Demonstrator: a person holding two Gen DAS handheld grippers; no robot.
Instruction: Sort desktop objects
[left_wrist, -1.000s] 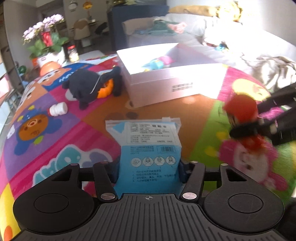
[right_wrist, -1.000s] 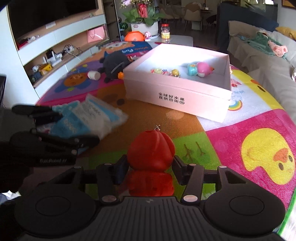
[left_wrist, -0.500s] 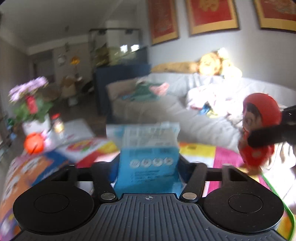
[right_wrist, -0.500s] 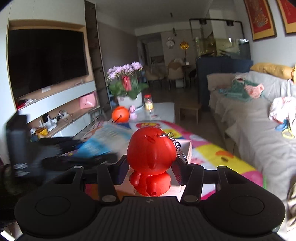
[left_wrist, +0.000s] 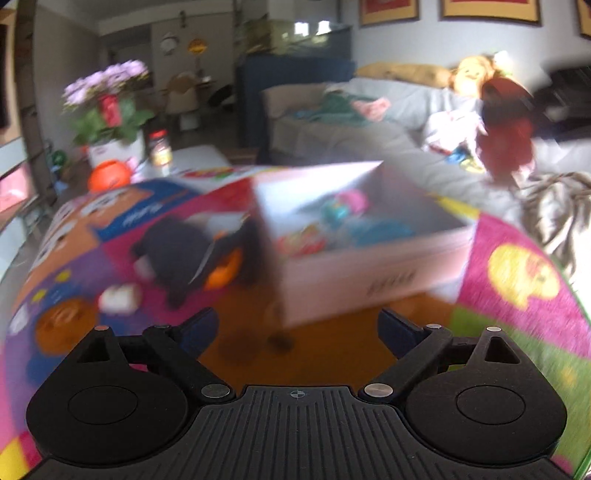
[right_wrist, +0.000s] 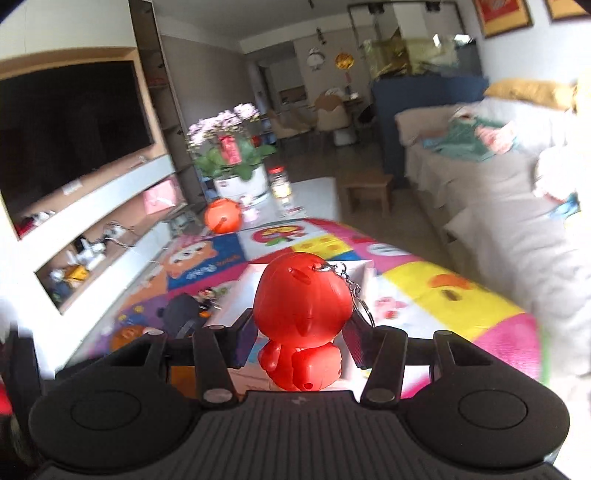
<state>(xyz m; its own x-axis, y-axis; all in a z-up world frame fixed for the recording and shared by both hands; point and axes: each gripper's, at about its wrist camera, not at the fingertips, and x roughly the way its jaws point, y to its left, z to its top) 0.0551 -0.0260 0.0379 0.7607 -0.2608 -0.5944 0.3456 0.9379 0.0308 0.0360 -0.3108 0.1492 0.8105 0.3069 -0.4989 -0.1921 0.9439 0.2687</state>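
Note:
My left gripper (left_wrist: 297, 328) is open and empty above the colourful play mat (left_wrist: 517, 295). The white box (left_wrist: 369, 273) stands ahead of it with a blue pack (left_wrist: 380, 230) and small toys inside; the view is blurred. My right gripper (right_wrist: 301, 332) is shut on a red figure keychain (right_wrist: 301, 325) and holds it above the white box (right_wrist: 236, 302). The red figure also shows blurred in the left wrist view (left_wrist: 508, 125), high on the right.
A black plush toy (left_wrist: 184, 254) and a small white bottle (left_wrist: 120, 297) lie on the mat left of the box. A flower pot (right_wrist: 240, 173), an orange ball (right_wrist: 222, 220) and a jar (right_wrist: 280, 182) stand at the mat's far end. A sofa (right_wrist: 498, 192) runs along the right.
My left gripper has opened and no longer holds the blue pack; a blue pack now lies in the box. The left view has tipped down toward the mat. The right gripper still holds the red figure.

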